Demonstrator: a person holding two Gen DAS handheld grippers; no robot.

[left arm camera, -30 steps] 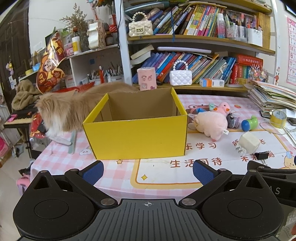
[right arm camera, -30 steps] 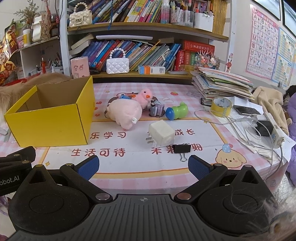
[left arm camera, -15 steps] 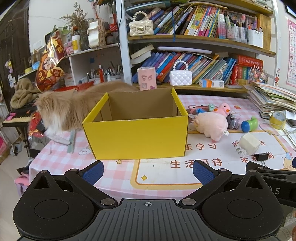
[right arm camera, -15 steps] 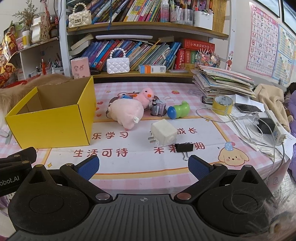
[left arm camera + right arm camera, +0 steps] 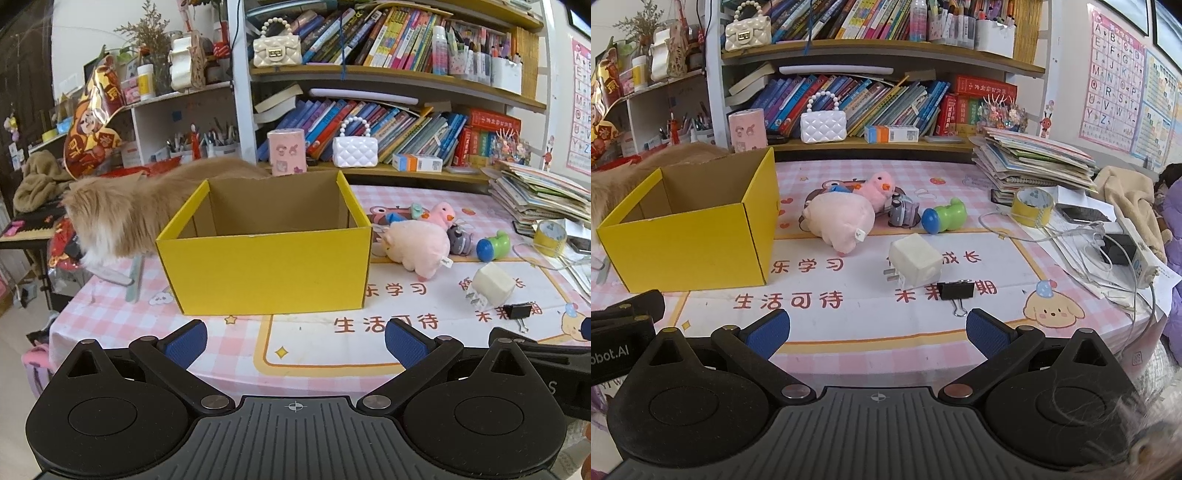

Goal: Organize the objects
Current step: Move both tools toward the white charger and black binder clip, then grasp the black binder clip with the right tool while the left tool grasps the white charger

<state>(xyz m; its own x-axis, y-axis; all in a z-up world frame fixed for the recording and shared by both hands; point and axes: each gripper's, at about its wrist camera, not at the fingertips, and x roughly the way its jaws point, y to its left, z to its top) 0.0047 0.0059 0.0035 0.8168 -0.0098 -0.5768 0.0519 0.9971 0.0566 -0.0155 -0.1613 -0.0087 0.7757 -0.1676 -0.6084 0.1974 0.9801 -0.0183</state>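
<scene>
Hovering wide open and empty, the right hand-held gripper point(image 5: 875, 330) faces the white charger point(image 5: 915, 261) lying on the counter point(image 5: 849, 332) right of the empty yellow box point(image 5: 687, 254). The charger looks light, hard and smooth: best pinched across its flat sides. A binder clip point(image 5: 956, 291) almost touches it; the plush pig point(image 5: 839, 218) sits behind. The left hand-held gripper point(image 5: 293, 343) is equally spread, holding nothing.
</scene>
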